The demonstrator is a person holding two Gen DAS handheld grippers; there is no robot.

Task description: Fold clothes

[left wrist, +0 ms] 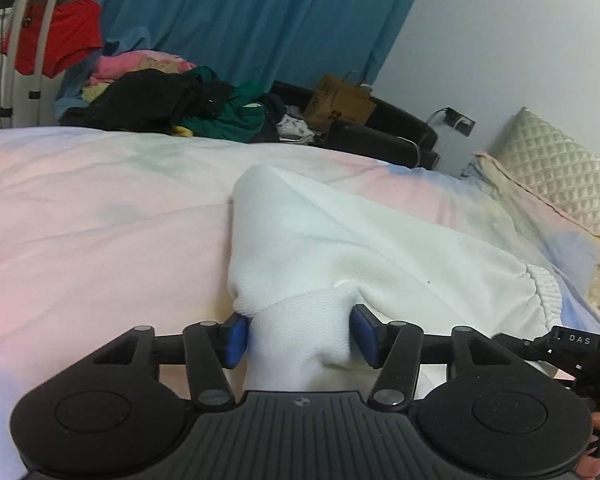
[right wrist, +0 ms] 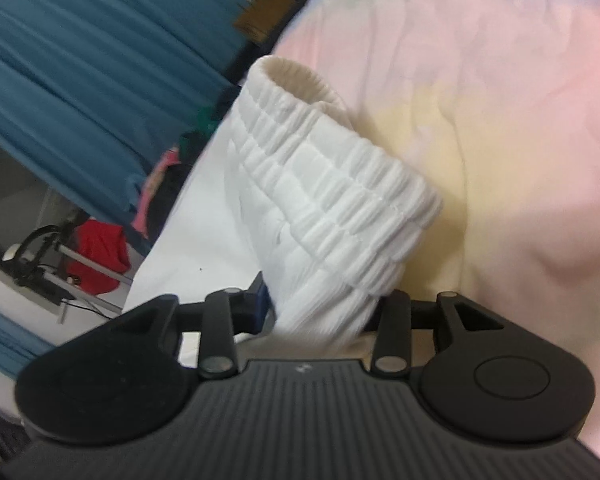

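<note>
Between the left tongs (left wrist: 300,334), a white garment's cuff (left wrist: 304,332), pads parted, barely touching. Right tongs (right wrist: 320,308) likewise loose around the ribbed waistband (right wrist: 340,204), garment draped onto bed (left wrist: 100,220). Laying-down step, seemingly; next, withdrawing cleanly, then regripping for a fold.

White ribbed garment (left wrist: 340,248) on pastel pink, yellow and blue bedspread (left wrist: 100,208); teal curtain (left wrist: 260,20); blue pads (left wrist: 236,340).

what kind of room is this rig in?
Most likely a bedroom: a bed with a pastel duvet, a quilted pillow at its head, and a clothes pile beside it, before a blue curtain.
</note>
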